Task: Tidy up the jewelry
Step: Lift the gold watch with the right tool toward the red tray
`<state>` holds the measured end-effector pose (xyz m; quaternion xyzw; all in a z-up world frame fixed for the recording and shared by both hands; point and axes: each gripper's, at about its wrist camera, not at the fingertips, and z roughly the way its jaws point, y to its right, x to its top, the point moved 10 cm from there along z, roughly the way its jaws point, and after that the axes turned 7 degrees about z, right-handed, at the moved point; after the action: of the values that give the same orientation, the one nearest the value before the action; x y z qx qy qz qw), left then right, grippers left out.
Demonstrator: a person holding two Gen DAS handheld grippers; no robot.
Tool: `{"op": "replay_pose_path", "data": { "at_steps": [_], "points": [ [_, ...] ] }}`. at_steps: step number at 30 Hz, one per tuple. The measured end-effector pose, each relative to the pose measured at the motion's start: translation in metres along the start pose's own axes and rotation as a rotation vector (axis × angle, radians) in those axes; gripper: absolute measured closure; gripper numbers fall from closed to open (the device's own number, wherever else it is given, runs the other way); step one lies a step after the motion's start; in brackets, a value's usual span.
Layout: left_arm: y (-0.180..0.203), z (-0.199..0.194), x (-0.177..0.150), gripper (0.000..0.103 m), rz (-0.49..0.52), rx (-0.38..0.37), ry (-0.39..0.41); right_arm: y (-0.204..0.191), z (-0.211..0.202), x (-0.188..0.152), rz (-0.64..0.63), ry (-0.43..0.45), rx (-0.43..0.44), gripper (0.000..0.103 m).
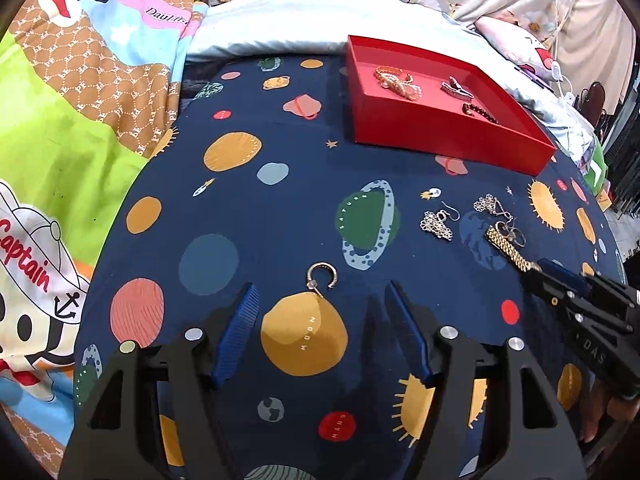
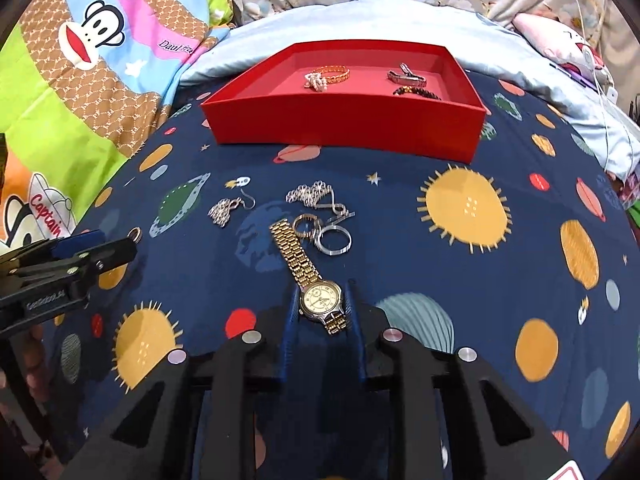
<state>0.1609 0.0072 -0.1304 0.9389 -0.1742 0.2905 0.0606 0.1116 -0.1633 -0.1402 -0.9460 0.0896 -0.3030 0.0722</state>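
Observation:
A gold watch [image 2: 320,300] lies on the dark planet-print cloth, its band [image 1: 506,246] stretching away from me. My right gripper [image 2: 323,286] is shut on the watch case, one blue finger on each side of the dial. My left gripper [image 1: 322,285] stands open low over the cloth, and a gold hoop earring [image 1: 322,278] lies between its fingertips, untouched. The red tray [image 2: 344,128] sits at the back, holding a gold and pearl bracelet [image 2: 328,76], a silver clip [image 2: 406,76] and a dark bead bracelet [image 2: 416,92].
Loose on the cloth beyond the watch lie a silver drop earring [image 2: 226,208], a silver chain cluster [image 2: 312,194] and rings [image 2: 334,242]. Cartoon-print bedding [image 1: 80,120] rises at the left, a pale pillow [image 1: 272,36] behind the tray. A white cable [image 2: 600,80] hangs at the right.

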Motion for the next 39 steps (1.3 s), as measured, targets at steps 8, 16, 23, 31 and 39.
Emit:
{"op": "replay_pose_path", "data": {
  "at_steps": [8,16,23,31,39],
  "points": [
    [0.015,-0.005,0.004,0.04,0.02,-0.026,0.013,0.005,-0.017,-0.023,0.019,-0.024,0.007,0.081],
    [0.036,-0.006,0.005,0.04,0.045,-0.052,0.009,0.002,-0.015,-0.021,-0.005,-0.006,-0.024,0.081],
    [0.048,-0.003,0.006,0.04,0.05,-0.067,0.001,0.016,-0.036,-0.015,0.099,0.014,-0.005,0.082],
    [0.086,-0.002,0.019,0.04,0.056,-0.136,0.005,0.039,-0.07,0.001,0.18,0.062,-0.035,0.082],
    [0.145,0.011,0.035,0.052,0.082,-0.239,-0.009,0.065,-0.082,0.006,0.229,0.085,-0.052,0.081]
  ]
}}
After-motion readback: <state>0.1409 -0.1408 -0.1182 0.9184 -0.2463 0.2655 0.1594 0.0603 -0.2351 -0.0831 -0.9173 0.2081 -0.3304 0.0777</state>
